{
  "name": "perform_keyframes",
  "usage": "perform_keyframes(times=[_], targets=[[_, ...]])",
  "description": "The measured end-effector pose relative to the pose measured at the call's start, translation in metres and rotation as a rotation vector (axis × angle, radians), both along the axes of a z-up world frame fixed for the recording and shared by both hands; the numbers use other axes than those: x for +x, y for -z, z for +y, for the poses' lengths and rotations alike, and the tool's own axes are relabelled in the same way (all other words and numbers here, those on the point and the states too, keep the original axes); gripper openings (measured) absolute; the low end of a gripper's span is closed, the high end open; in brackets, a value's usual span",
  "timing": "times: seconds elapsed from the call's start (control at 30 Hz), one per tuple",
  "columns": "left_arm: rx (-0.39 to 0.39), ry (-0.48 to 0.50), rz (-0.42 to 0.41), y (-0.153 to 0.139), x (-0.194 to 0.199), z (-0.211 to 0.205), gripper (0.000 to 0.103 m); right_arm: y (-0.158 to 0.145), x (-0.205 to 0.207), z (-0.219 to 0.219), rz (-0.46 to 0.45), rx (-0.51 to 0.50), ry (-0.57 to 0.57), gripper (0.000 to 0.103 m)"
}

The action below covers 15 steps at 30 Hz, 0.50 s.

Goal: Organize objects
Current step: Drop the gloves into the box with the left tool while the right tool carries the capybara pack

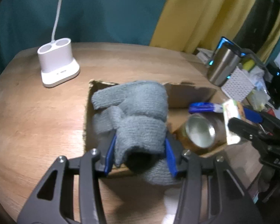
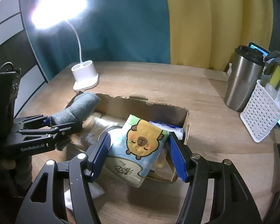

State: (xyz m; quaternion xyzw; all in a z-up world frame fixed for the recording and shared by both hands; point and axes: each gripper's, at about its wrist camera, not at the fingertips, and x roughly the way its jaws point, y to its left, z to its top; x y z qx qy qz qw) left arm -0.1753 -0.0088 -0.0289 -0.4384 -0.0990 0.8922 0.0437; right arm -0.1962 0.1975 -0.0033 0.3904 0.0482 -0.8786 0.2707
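My left gripper (image 1: 140,153) is shut on a grey knit glove (image 1: 136,110) and holds it over the left end of an open cardboard box (image 1: 188,93). The glove (image 2: 78,108) and left gripper (image 2: 48,123) also show in the right wrist view. My right gripper (image 2: 140,149) is shut on a tissue pack with a capybara print (image 2: 138,147), held over the box (image 2: 149,108). In the left wrist view the right gripper (image 1: 239,123) holds that pack (image 1: 231,121). A metal can (image 1: 199,130) and a blue-white packet (image 1: 205,107) lie in the box.
A white desk lamp base (image 1: 57,63) stands at the table's back left, its lamp lit. A steel tumbler (image 2: 242,78) and a white perforated basket (image 2: 261,112) with items stand at the right. Teal and yellow curtains hang behind the wooden table (image 1: 37,112).
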Motion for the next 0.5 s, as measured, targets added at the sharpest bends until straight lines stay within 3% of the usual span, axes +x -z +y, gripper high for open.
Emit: perform_keyframes(times=[0.23,0.5], targets=[[-0.060,-0.045,-0.037,0.008,-0.008,-0.006,0.056,0.007,-0.008,-0.001,-0.015,0.001,-0.005,0.066],[-0.189,-0.077,0.014,-0.006,-0.001,0.003,0.058,0.011,-0.007,-0.002,-0.021,-0.003,-0.030,0.066]])
